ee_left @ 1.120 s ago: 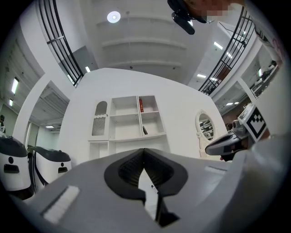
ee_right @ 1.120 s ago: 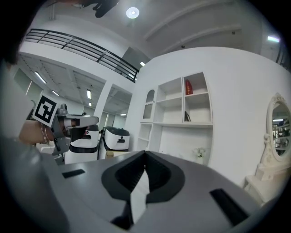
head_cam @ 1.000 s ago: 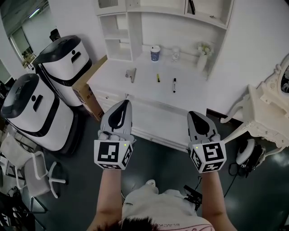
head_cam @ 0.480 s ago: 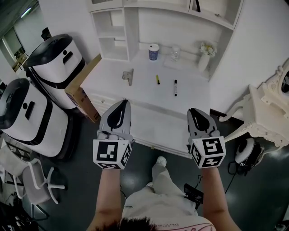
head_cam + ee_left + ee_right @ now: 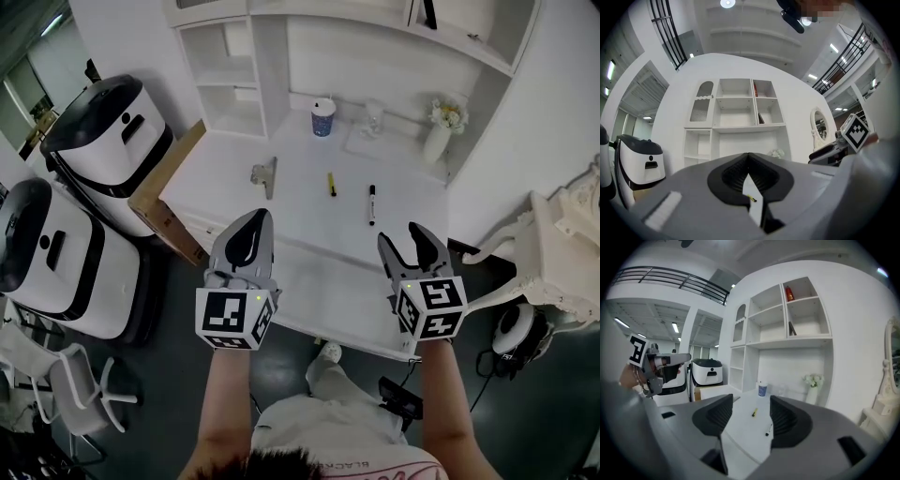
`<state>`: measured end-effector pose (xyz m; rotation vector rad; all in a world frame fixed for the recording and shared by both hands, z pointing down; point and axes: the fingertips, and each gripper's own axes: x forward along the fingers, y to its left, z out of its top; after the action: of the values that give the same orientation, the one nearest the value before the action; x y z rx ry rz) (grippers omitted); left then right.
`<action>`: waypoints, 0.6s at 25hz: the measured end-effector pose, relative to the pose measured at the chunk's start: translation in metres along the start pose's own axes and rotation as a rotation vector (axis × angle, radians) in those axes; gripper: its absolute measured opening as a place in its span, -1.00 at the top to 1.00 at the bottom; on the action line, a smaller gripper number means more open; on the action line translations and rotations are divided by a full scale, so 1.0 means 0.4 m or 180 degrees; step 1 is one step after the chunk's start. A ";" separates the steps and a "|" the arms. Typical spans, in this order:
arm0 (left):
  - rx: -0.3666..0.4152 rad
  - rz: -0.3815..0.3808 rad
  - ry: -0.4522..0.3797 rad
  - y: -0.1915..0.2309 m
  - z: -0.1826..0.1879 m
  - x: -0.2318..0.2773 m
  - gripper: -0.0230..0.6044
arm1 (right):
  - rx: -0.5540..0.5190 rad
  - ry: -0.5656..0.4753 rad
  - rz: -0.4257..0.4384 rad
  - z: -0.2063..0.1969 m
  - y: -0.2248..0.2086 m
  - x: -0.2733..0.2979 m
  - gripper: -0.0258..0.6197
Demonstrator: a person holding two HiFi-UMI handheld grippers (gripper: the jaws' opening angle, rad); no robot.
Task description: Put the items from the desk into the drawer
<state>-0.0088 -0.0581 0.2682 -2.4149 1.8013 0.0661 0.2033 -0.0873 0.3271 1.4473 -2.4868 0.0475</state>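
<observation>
While both tools hang short of the desk, the right gripper (image 5: 403,238) has its jaws spread. They have just been opening and nothing is between them; its own view shows only desk through the gap. The left gripper (image 5: 251,223) is clenched, tips together and nothing held, with just a thin slit of desk showing in its view. The two are level with each other, well apart, and touch nothing.

Ahead of both, across the near edge, is the white wooden desk top (image 5: 300,220). The black marker pen with a white end (image 5: 371,203) lies closest to the right gripper. The thin yellow pen (image 5: 330,183) is just left of it. The grey metal clip-like piece (image 5: 265,174) is further left, ahead of the left gripper. At the back are a blue-and-white paper cup (image 5: 322,117), a clear glass (image 5: 373,119) and a white vase with pale flowers (image 5: 439,141).

The white drawer front under the near edge (image 5: 328,298) looks shut, but I can't make out a handle.

Step, as I judge it, is the approach: no item is grasped yet and none is in the drawer. The next move likely calls for getting the drawer open first, with a jaw hooked on its edge or pull. Otherwise the open right gripper goes forward and down over the black marker, jaws straddling it across its length.
</observation>
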 end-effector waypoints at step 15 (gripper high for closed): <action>-0.0175 -0.0124 0.0347 0.056 -0.153 0.306 0.90 | 0.0206 0.0658 -0.0070 -0.130 -0.202 0.336 0.24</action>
<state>0.0024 -0.1887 0.3133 -2.5370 1.8190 -0.0207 0.2205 -0.2340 0.4014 1.4164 -2.3218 0.2622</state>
